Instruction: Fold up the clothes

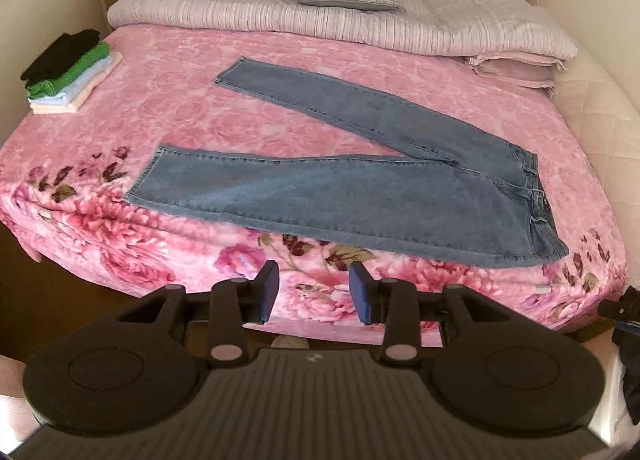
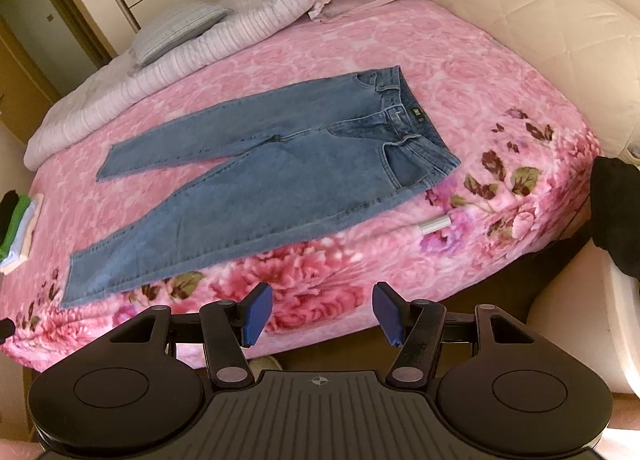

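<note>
Denim jeans point(image 1: 340, 187) flat, legs splayed on bed point(image 1: 168, 107); both tools empty, left tool point(image 1: 314, 292) narrower, right tool point(image 2: 320, 314) wide; grab near hem and waistband corners evenly.

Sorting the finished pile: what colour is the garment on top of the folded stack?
Black, on top of the folded stack; clearest in the left wrist view.

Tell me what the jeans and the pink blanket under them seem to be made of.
Jeans: denim, likely cotton, matte washed blue; visible stitched seams, pockets and waistband label. Pink blanket: probably plush synthetic fleece, soft with a slight sheen; fuzzy printed rose pattern, though the fibre itself cannot be confirmed.
</note>
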A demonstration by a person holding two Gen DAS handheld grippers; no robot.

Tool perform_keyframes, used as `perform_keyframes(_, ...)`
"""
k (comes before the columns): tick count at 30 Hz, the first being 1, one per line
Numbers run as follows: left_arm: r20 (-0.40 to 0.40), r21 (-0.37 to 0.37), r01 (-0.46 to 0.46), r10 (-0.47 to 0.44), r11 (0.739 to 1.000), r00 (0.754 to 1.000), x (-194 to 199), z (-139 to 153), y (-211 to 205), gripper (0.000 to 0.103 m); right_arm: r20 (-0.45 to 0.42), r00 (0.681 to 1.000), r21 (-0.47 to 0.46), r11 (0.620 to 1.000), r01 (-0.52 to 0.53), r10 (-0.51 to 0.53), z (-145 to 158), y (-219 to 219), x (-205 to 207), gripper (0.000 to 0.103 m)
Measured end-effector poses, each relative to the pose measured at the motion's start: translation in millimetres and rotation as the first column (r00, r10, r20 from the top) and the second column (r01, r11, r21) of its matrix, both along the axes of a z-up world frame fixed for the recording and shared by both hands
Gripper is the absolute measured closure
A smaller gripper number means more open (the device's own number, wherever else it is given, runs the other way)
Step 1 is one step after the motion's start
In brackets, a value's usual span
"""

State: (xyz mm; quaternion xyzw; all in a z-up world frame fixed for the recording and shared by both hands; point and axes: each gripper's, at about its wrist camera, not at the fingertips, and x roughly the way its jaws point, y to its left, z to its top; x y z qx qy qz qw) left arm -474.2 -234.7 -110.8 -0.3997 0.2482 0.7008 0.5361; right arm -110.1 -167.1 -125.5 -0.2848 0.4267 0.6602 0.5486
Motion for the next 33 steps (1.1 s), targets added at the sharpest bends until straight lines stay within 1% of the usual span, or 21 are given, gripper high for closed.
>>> perform_keyframes(4, 0.025, -0.007, -0.028, 0.028, 1.0, 0.999, -24, -20, 18, 0.069, 0.005, 1.0, 0.005, 1.0, 0.031, -0.031, -8, 18, 0, 0.044)
perform_keyframes(7, 0.048, -0.009, -0.06, 0.06, 0.998, 0.997, -59, -40, 41, 0.069, 0.014, 0.999, -0.004, 0.999, 0.05, -0.05, -19, 37, -2, 0.044)
perform_keyframes(10, 0.065, -0.01, -0.09, 0.09, 0.996, 0.994, -95, -60, 65, 0.069, 0.026, 0.997, -0.04, 0.997, 0.069, -0.068, -34, 59, -12, 0.044)
perform_keyframes(14, 0.029, -0.036, -0.124, 0.125, 0.992, 0.992, -165, -95, 108, 0.068, 0.052, 0.996, -0.091, 0.993, 0.072, -0.067, -58, 96, -37, 0.044)
perform_keyframes(18, 0.048, -0.085, -0.163, 0.168, 0.983, 0.985, -233, -139, 152, 0.068, 0.11, 0.993, -0.133, 0.99, 0.048, -0.033, -86, 143, -67, 0.044)
perform_keyframes(19, 0.051, -0.099, -0.171, 0.176, 0.98, 0.983, -249, -150, 162, 0.068, 0.134, 0.99, -0.14, 0.988, 0.058, -0.039, -94, 158, -74, 0.044)
perform_keyframes(22, 0.042, -0.131, -0.177, 0.183, 0.976, 0.982, -297, -184, 192, 0.068, 0.162, 0.984, -0.163, 0.982, 0.096, -0.07, -116, 199, -90, 0.044)
perform_keyframes(24, 0.028, -0.148, -0.172, 0.178, 0.974, 0.984, -328, -205, 212, 0.068, 0.163, 0.982, -0.173, 0.977, 0.124, -0.096, -129, 221, -101, 0.044)
perform_keyframes(26, 0.006, -0.172, -0.182, 0.186, 0.968, 0.983, -360, -225, 231, 0.068, 0.163, 0.979, -0.184, 0.971, 0.152, -0.122, -142, 242, -111, 0.044)
perform_keyframes(28, -0.019, -0.178, -0.198, 0.198, 0.964, 0.98, -387, -241, 245, 0.068, 0.157, 0.977, -0.193, 0.966, 0.172, -0.143, -154, 258, -121, 0.044)
perform_keyframes(30, -0.029, -0.188, -0.207, 0.205, 0.96, 0.978, -408, -253, 254, 0.068, 0.151, 0.976, -0.206, 0.961, 0.185, -0.156, -164, 267, -129, 0.044)
perform_keyframes(32, -0.007, -0.188, -0.182, 0.184, 0.965, 0.983, -413, -260, 259, 0.068, 0.175, 0.971, -0.238, 0.949, 0.205, -0.166, -175, 272, -135, 0.044)
perform_keyframes(33, 0.006, -0.185, -0.166, 0.17, 0.969, 0.985, -414, -263, 261, 0.07, 0.188, 0.967, -0.254, 0.943, 0.216, -0.171, -178, 273, -138, 0.044)
